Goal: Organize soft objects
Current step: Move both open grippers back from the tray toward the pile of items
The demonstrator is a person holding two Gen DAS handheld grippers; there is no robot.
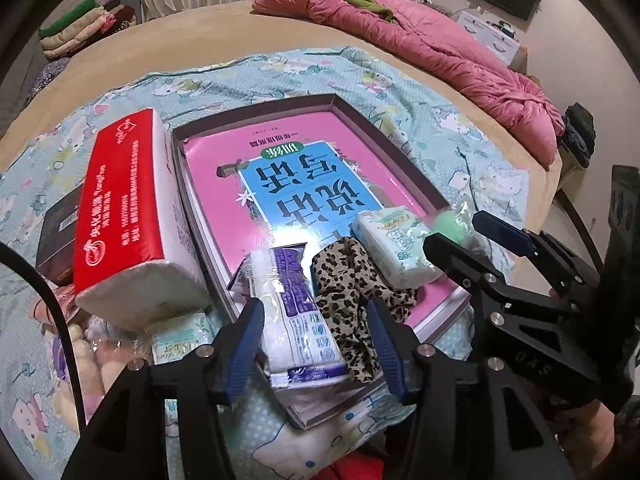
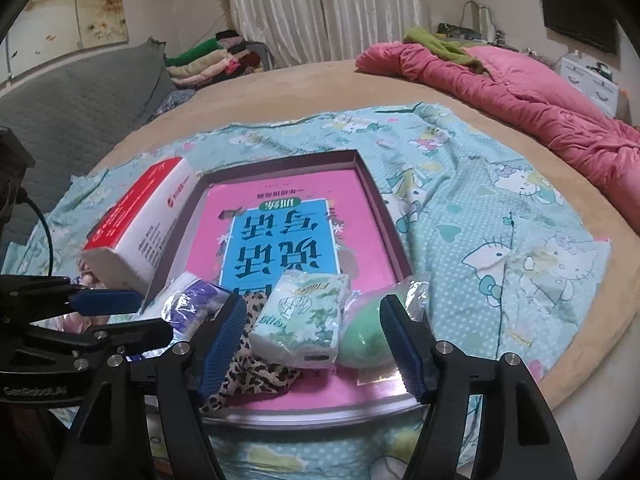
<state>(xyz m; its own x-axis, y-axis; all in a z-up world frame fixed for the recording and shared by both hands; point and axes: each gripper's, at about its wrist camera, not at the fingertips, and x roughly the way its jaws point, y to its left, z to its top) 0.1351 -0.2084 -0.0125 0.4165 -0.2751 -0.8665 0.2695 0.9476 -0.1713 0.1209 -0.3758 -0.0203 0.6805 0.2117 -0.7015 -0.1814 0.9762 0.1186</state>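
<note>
Soft packs — purple tissue pack (image 1: 296,312), leopard cloth (image 1: 356,292), green tissue pack (image 2: 304,316) — already lie inside the tray (image 1: 256,116), while we hold both grippers (image 1: 312,344) (image 2: 312,340) released, red tissue box (image 1: 124,208) outside it.

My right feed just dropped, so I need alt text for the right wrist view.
The right gripper, jaws open, hovers over a shallow tray on a bed, straddling a small tissue pack and a bagged green ball. A leopard-print cloth lies left of the pack, and a red-and-white tissue pack rests against the tray's left rim.
</note>
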